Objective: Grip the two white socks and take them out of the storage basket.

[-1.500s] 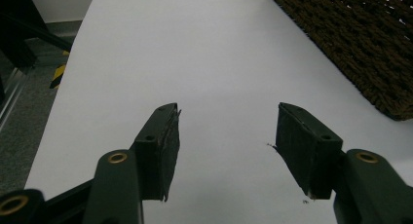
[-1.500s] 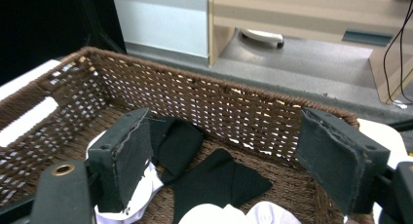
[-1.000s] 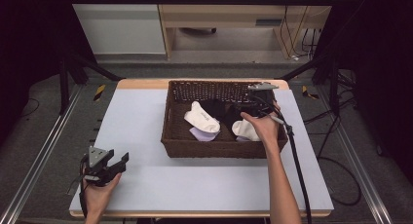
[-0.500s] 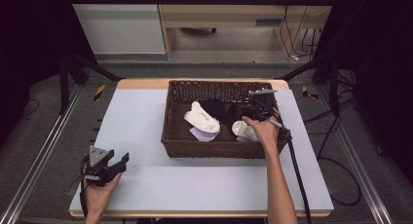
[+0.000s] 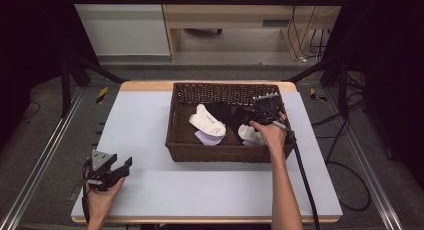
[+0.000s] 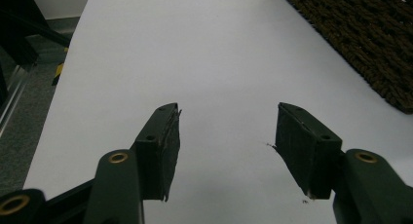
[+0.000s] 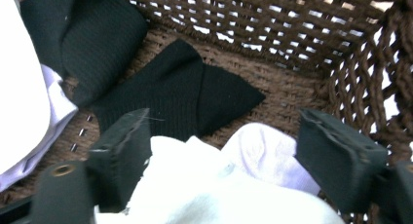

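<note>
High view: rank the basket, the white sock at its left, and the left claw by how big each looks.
1. Basket, by far.
2. White sock and left claw: about alike here, so I won't rank them.

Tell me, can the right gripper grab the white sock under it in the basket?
Probably yes. The right gripper is open inside the basket, its jaws either side of the white sock, with nothing lying over it.

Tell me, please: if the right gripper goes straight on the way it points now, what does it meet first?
Most likely the white sock lying between its open jaws. The right gripper points down into the wicker basket, with a black sock just beyond. Depth is hard to judge, so this is a guess.
</note>
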`<state>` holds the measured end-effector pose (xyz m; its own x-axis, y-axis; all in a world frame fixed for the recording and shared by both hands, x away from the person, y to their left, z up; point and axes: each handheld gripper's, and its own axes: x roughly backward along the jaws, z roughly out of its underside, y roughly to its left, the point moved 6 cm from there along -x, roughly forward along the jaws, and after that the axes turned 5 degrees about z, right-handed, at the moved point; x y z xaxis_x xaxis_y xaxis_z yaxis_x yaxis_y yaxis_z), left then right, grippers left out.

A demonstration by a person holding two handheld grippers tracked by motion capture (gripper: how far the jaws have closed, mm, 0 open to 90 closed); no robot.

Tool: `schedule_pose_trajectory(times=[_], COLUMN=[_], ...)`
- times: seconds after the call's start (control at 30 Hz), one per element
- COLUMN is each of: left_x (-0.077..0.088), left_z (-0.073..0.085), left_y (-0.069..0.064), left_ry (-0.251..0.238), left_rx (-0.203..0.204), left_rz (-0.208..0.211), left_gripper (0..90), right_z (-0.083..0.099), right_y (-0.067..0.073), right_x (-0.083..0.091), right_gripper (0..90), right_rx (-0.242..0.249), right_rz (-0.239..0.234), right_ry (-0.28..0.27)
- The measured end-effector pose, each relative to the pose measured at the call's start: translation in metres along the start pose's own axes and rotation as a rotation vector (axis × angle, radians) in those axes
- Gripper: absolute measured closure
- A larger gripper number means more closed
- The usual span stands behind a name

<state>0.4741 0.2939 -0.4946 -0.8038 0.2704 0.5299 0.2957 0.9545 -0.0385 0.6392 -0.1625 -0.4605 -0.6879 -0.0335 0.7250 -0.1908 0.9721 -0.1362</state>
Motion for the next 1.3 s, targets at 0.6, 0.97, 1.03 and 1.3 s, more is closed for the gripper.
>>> schedule_pose_trajectory(times=[0.6, 0.97, 1.03, 1.3], left_x=[-0.001, 0.0, 0.0, 0.0], left_z=[0.0, 0.0, 0.0, 0.0], left_y=[0.0, -0.001, -0.001, -0.001], left_ry=[0.004, 0.005, 0.005, 0.003], left_rx=[0.001, 0.003, 0.002, 0.005], left_rz=[0.01, 0.026, 0.03, 0.034], left_gripper=[44.3, 48.3, 48.7, 49.4], right_z=[0.009, 0.012, 0.014, 0.01], right_y=[0.009, 0.008, 0.008, 0.008], right_x=[-0.011, -0.015, -0.015, -0.011], right_gripper=[45.8, 65.1, 70.0, 86.2], right_rx=[0.003, 0.017, 0.015, 0.022], right_rz=[-0.056, -0.047, -0.042, -0.046], right_ry=[0.1, 0.156, 0.177, 0.146])
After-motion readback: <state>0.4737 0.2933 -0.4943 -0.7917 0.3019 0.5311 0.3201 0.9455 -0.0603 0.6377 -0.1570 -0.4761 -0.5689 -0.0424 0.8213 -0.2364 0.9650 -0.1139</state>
